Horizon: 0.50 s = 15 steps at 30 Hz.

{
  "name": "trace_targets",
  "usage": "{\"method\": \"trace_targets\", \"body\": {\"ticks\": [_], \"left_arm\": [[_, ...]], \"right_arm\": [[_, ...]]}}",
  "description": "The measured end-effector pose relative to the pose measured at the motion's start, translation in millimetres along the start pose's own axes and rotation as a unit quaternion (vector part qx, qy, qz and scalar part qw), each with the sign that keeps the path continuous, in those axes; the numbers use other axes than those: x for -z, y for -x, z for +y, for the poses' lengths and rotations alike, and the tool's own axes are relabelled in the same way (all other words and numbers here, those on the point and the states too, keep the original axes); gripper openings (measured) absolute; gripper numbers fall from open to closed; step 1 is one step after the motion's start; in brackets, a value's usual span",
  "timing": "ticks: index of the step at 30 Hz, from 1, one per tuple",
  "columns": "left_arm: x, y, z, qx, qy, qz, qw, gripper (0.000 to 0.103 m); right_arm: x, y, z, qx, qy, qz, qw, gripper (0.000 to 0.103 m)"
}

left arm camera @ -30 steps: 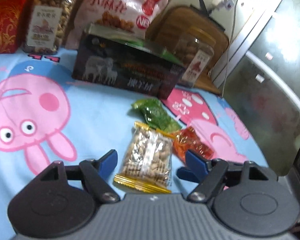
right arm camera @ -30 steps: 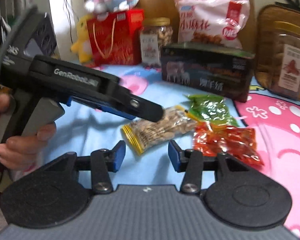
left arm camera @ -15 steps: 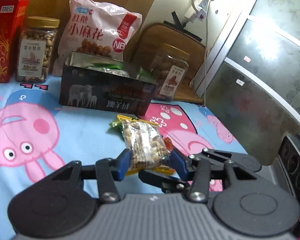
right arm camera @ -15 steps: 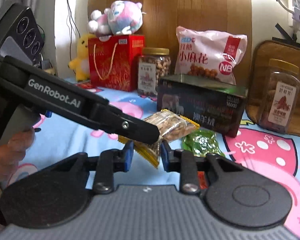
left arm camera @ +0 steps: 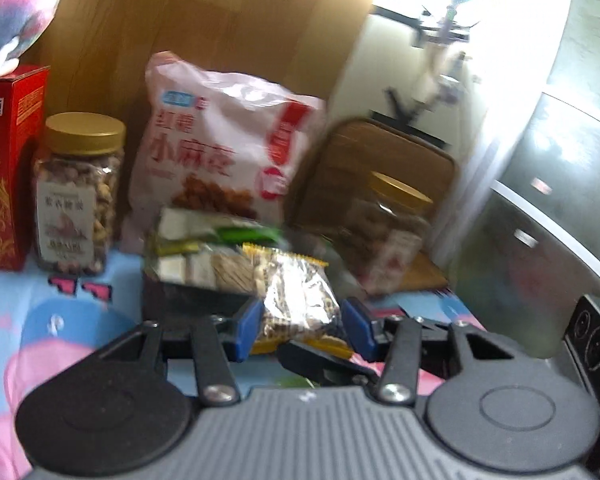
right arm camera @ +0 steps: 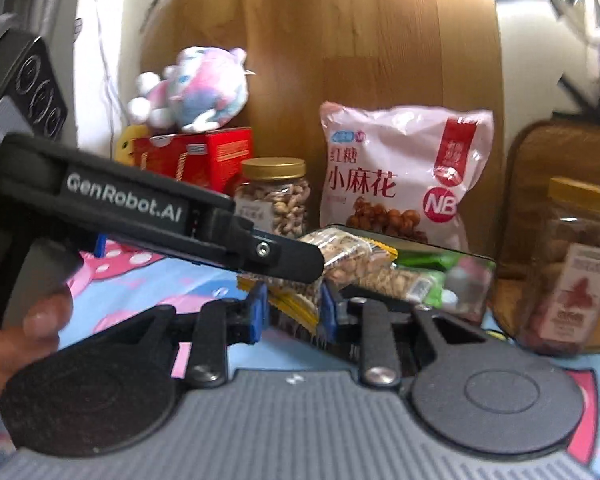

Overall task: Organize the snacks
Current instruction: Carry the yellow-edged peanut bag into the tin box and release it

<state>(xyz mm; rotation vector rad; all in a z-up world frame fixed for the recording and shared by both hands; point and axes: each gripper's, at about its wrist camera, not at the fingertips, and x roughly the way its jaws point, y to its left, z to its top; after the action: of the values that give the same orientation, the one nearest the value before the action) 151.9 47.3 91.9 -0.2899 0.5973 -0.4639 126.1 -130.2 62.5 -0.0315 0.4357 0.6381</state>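
Between both grippers I hold one clear, yellow-edged peanut packet (left arm camera: 296, 300): left gripper (left arm camera: 298, 326) and right gripper (right arm camera: 291, 307) each half-closed on it; light, crinkly, slippery, so I'd pinch the sealed edges.

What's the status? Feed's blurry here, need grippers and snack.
Left gripper and right gripper both clamped on the peanut packet. Packet off the cloth, near the open tin. Nothing blocking.

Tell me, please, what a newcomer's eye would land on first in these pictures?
Front and centre, both grippers clamp one clear nut packet: the left gripper and the right gripper each pinch it, raised before the dark snack box. Behind stands a big pink snack bag, against the wooden board.
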Motion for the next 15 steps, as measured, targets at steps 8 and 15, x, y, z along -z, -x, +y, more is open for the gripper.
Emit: {"method": "trace_targets", "body": {"ticks": [8,15], "left_arm": [[-35.0,-61.4,38.9,-0.077,0.016,0.012,0.9969,0.051],[-31.7,-57.4,45.0,-0.105,0.009,-0.001,0.9945,0.052]], "right_arm": [[-23.1,-81.5,-25.1,-0.020,-0.026,0.040,0.999,0.034],[-22.5,-84.1,-22.5,-0.014,-0.023,0.038,0.999,0.040]]}}
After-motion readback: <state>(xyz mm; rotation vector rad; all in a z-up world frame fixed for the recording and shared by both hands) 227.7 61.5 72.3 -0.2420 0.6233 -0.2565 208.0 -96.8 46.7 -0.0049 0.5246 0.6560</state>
